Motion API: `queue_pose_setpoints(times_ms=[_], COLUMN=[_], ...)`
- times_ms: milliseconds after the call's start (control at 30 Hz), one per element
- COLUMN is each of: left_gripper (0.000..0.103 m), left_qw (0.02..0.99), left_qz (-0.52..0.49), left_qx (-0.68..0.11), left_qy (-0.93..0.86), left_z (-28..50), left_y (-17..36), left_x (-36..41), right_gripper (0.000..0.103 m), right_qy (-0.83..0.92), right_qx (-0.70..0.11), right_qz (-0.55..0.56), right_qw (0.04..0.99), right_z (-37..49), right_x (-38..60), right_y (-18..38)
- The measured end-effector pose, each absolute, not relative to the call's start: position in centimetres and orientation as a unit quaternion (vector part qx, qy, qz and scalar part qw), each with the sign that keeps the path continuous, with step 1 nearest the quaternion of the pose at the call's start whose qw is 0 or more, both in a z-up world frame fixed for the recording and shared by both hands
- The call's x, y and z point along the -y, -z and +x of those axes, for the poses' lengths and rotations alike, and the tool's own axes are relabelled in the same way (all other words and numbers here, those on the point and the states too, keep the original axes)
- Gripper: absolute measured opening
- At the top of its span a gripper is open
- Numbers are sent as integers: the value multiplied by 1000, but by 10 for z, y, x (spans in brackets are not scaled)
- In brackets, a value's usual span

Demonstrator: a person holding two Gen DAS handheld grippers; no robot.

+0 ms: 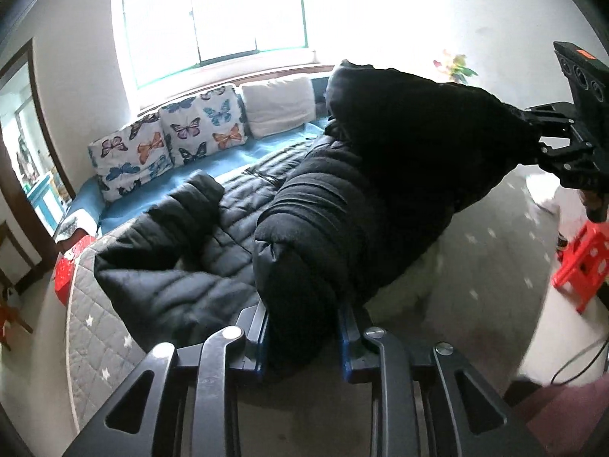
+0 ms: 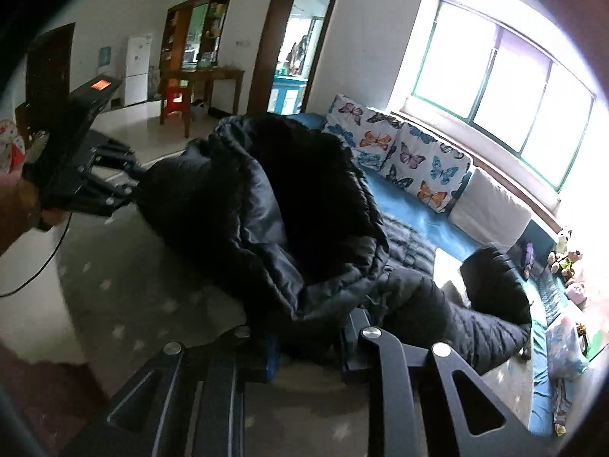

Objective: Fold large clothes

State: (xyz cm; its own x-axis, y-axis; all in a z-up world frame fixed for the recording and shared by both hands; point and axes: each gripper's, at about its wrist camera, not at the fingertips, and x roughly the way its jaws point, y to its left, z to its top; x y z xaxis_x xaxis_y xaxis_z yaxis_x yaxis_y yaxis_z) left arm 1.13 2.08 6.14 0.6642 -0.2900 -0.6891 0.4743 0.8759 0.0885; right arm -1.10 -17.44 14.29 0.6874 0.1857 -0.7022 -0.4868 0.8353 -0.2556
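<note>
A large black quilted puffer jacket (image 1: 236, 205) lies on a grey star-patterned quilt (image 1: 102, 327), with one edge lifted between both grippers. My left gripper (image 1: 302, 327) is shut on a thick bunch of the jacket's edge. My right gripper (image 1: 540, 141) shows at the far right, shut on the other end of the lifted edge. In the right wrist view the jacket (image 2: 274, 205) hangs in a fold in front of my right gripper (image 2: 310, 342), which is shut on it. The left gripper (image 2: 133, 186) grips the far end at the left.
Butterfly cushions (image 1: 167, 141) and a white cushion (image 1: 279, 104) line a blue sofa bed (image 1: 213, 163) under a bright window. A red plastic stool (image 1: 582, 262) stands at the right. Soft toys (image 2: 567, 262) and a bag (image 2: 567, 350) sit at the sofa's end. A cable (image 2: 34, 270) runs over the floor.
</note>
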Motion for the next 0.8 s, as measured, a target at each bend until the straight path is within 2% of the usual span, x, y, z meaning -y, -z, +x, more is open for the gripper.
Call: queue_pose_setpoints(times_ms=[167,367,433,667,767,800], left_gripper=[29,29,32,40,42,49], left_qw=[890,859,852,849,857,860], left_qz=[161,157,176,176,161,154], left_qx=[-367,-433,-442,-442,-433,-431], left_qy=[216,222,217,228,227,225], left_z=[-35,-56,-64,-81,-83,-77], left_y=[-31,30,41,21,-4,-15], left_x=[-19,-21,-18,-27,-43,-49], right_gripper=[23,24,27,29,30,30], right_qy=[-217,-223,-221,-241,-236,-234], right_qx=[-384,-467,-486,-520,-516,-511], right_qz=[-214,-203,-202,-194,-183,-177], right_qw=[872,831,821,796,803,808], right_z=[-43,-43,-39,-31,-35,-35], right_x=[164,159,162,194,205,210], right_y=[-108,-39,-32,-62,-75,-80])
